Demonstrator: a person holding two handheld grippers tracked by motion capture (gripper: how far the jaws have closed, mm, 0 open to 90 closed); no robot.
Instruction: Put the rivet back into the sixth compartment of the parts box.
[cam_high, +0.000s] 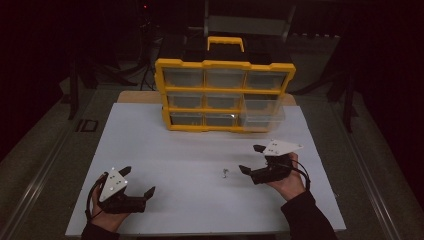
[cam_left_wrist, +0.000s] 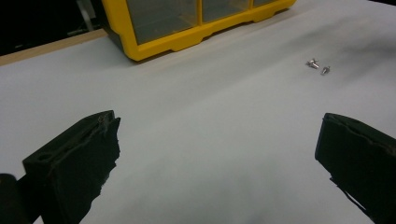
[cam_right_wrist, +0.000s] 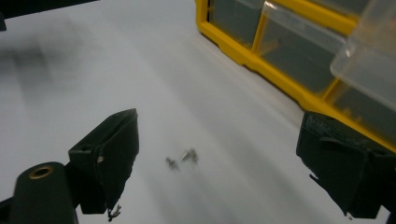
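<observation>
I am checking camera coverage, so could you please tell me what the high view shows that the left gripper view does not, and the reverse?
High view alone: the organizer's handle, the pulled-out clear drawers at its right, both hands, and the right claw open beside the screws. Left gripper view alone: the two screws seen apart as separate pieces, and the open left claw's pads up close. Shared: the yellow organizer, white tabletop and screws.

You see a dim room, only the white table (cam_high: 165, 150) lit; soft shadows streak it, and the screws (cam_right_wrist: 182, 158) blur in your right gripper view.
</observation>
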